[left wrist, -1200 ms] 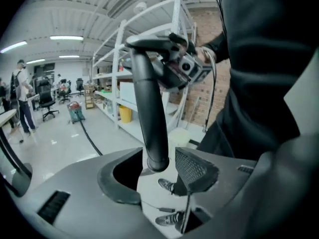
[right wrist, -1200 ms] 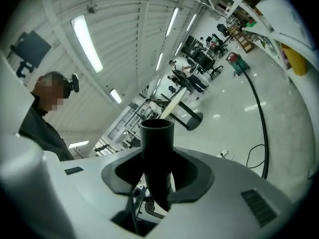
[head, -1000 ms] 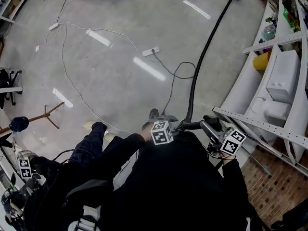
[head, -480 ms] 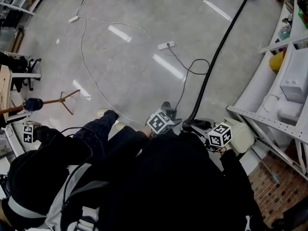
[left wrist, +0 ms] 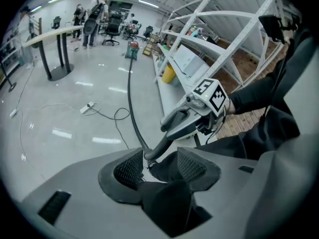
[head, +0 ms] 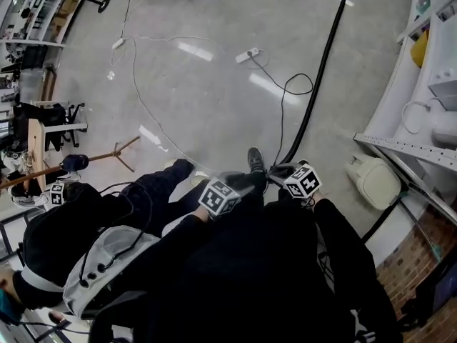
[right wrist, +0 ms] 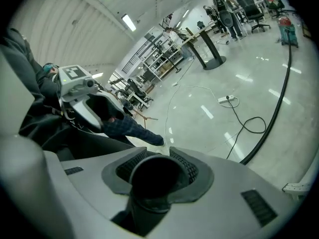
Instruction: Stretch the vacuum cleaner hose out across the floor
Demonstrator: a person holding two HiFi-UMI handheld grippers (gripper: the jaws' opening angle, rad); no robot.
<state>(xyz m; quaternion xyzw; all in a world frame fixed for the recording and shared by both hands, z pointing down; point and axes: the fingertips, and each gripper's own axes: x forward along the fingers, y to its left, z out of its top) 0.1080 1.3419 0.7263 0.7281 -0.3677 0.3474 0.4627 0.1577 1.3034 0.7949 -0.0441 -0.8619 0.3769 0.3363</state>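
A: Floor & room, quick?

B: Grey polished concrete floor (head: 214, 120) w/ light glare on it. A white shelving rack (head: 408, 150) runs along the right side, w/ a brick strip (head: 418, 266) at its foot. A white power strip (head: 248, 53) w/ a looped black cable (head: 296, 84) lies mid-floor. A second person (head: 61, 231) w/ a grey backpack (head: 107, 266) stands just left of the wearer.

A: Hose?

B: The black hose (head: 327, 48) lies in one long line across the floor, from the top-right edge to the wearer's shoe (head: 255, 159). Both grippers meet there.

A: Claws?

B: The right gripper (right wrist: 158, 157) pinches the hose's tube end btwn its pads. The left gripper (left wrist: 160, 159) has its pads spread part-way, ribbed faces bare, nothing visibly pinched. The hose bend sits right at one pad's tip. There's a dark shape low in the gap, can't ID it.

A: What do the gripper views add vs the head view?

B: The far end of the room. The hose runs to a teal-and-red machine (right wrist: 288, 34), w/ ppl (left wrist: 94, 19) by a tall table (left wrist: 55, 34), office chairs (left wrist: 115, 21) & strip lights (right wrist: 128, 21) overhead. The head view cuts the hose off at its top edge & hides the pads, but it shows a cream item (head: 375, 182) by the rack.
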